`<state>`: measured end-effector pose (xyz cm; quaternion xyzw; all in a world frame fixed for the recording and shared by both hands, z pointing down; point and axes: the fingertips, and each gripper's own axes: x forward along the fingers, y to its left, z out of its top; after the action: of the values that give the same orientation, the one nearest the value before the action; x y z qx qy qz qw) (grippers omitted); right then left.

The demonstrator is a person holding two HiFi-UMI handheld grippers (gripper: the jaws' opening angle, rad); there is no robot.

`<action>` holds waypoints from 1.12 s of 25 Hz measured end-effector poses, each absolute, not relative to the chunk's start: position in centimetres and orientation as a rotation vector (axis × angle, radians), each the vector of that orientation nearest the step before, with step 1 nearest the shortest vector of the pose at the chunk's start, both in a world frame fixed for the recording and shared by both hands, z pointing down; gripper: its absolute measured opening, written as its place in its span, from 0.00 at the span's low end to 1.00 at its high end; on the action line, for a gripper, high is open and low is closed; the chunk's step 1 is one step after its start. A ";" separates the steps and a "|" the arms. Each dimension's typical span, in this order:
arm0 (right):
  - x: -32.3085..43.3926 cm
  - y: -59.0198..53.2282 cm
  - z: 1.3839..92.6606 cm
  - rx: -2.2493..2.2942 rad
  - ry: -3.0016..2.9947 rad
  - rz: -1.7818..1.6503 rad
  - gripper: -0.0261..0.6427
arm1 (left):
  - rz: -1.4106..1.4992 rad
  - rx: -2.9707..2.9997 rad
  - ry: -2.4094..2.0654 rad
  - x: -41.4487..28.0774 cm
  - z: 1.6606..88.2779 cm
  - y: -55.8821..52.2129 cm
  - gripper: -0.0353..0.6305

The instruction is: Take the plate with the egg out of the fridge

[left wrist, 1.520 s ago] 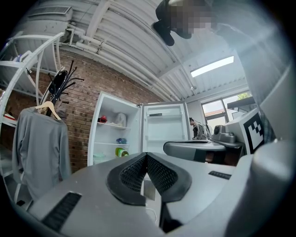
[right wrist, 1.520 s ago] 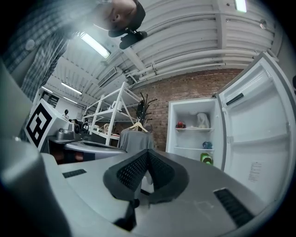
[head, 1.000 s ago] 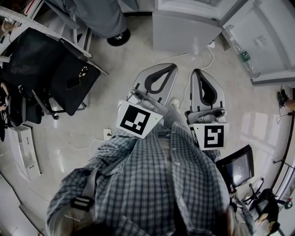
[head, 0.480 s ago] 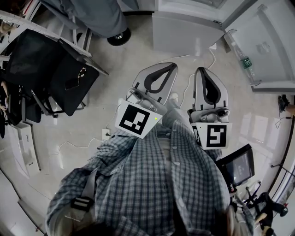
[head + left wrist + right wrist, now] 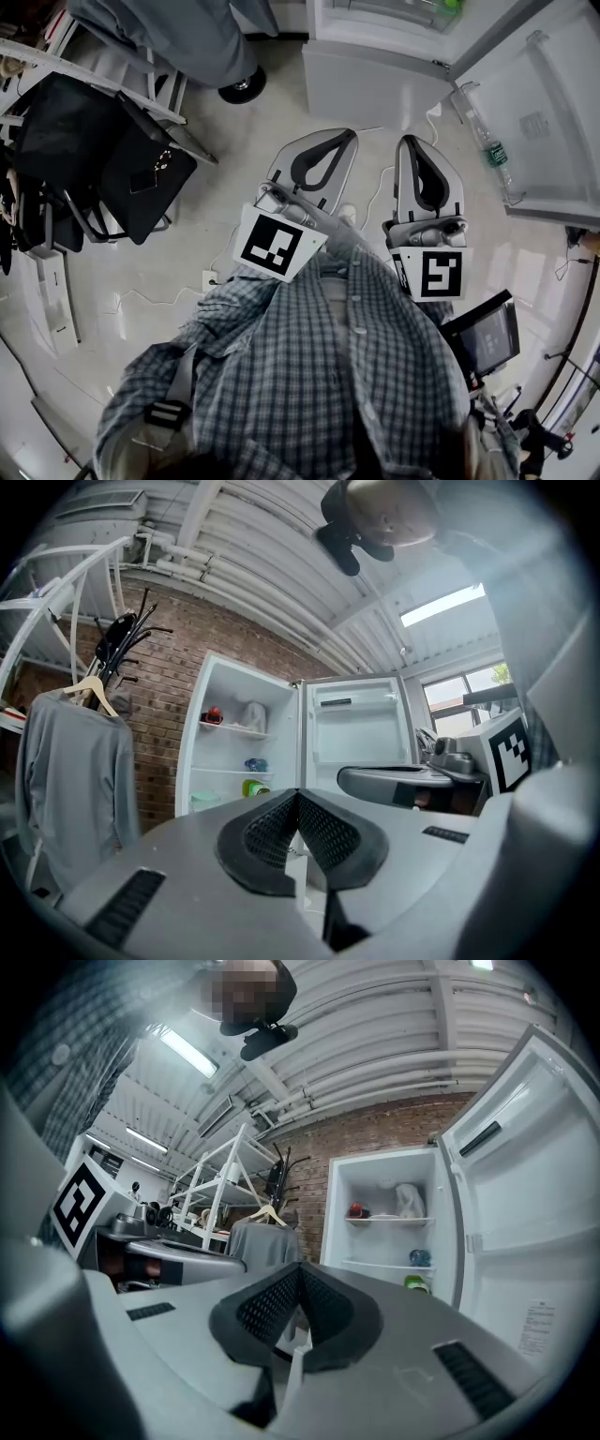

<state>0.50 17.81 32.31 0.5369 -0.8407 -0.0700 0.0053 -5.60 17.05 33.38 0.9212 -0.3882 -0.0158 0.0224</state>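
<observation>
**A:** What does the head view show?

**B:** Looking steeply down, a person in a checked shirt (image 5: 309, 375) stands on a pale floor (image 5: 253, 202). Two tongs stick out in front, side by side, pointing to twelve o'clock. The left gripper (image 5: 352, 135) is near the middle. The right gripper (image 5: 405, 142) is just to its three o'clock side.

**A:** How do the tongs stand?

**B:** Both pairs are pressed together at the tips. Each gripper's own view shows nothing between them.

**A:** Where is the fridge?

**B:** At twelve o'clock, well apart from the tips. The fridge (image 5: 375, 56) is white and open. Its door (image 5: 539, 112) swings out towards two o'clock, with a bottle (image 5: 494, 153) in the door rack.

**A:** And the plate?

**B:** In the right gripper view, a flat white plate (image 5: 382, 1215) sits on the top shelf, at about one o'clock from the closed tips. It lies between a red thing (image 5: 356, 1210) and a white bag (image 5: 407, 1200). The egg is too small to make out. A blue thing (image 5: 420, 1258) is on the shelf below, and a green thing (image 5: 415, 1282) is lower still.

**A:** Anything else?

**B:** In the left gripper view, a grey shirt (image 5: 75, 780) hangs on a hanger at nine o'clock, in front of a brick wall (image 5: 164, 724). In the head view, a black chair (image 5: 103, 141) stands at ten o'clock.
</observation>
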 end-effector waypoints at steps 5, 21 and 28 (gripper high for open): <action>1.6 15.2 31.3 1.661 -2.675 -0.190 0.05 | -0.053 2.843 -1.249 -3.9 32.7 14.7 0.06; 6.4 10.1 30.9 1.590 -2.719 -0.271 0.05 | -0.098 2.802 -1.362 0.6 32.5 9.6 0.06; 7.3 9.2 30.6 1.569 -2.691 -0.320 0.05 | -0.086 2.830 -1.353 1.8 32.3 8.3 0.06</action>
<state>7.32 9.17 30.63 0.5009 -0.8594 -0.1023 0.0050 1.83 8.29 32.31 0.9019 -0.4311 -0.0274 0.0020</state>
